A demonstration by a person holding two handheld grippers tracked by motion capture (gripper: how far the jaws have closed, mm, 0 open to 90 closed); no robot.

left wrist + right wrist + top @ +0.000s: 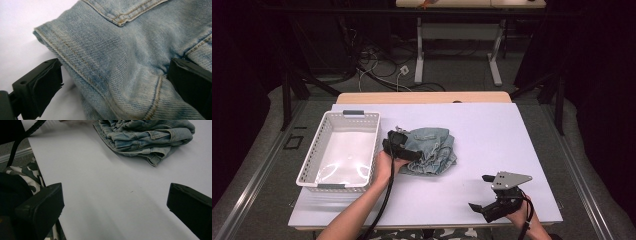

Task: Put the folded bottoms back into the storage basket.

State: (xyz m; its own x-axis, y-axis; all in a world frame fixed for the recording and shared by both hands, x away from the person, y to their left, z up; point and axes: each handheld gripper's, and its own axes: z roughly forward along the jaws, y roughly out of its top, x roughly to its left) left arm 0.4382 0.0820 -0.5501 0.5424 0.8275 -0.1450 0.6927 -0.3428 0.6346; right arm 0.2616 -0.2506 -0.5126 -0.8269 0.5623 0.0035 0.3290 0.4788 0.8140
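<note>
A crumpled pair of pale blue denim shorts (pixel 432 147) lies on the white table top (pixel 492 135), just right of a white plastic basket (pixel 353 114). My left gripper (pixel 404 150) is at the left edge of the denim. In the left gripper view its jaws stand wide apart with a stitched fold of the denim (pixel 120 45) between them, so the left gripper (pixel 115 75) is open. My right gripper (pixel 480 191) hovers near the table's front right, open with nothing between its fingers. Its own view has the right gripper (pixel 115 202) over bare table and the denim (pixel 145 137) farther off.
The basket has nothing in it and stands along the table's left side. A black cable (pixel 22 135) trails from the left hand. Camouflage-patterned clothing (pixel 32 172) shows at the table's front edge. Desk legs and loose cables stand on the floor beyond the table.
</note>
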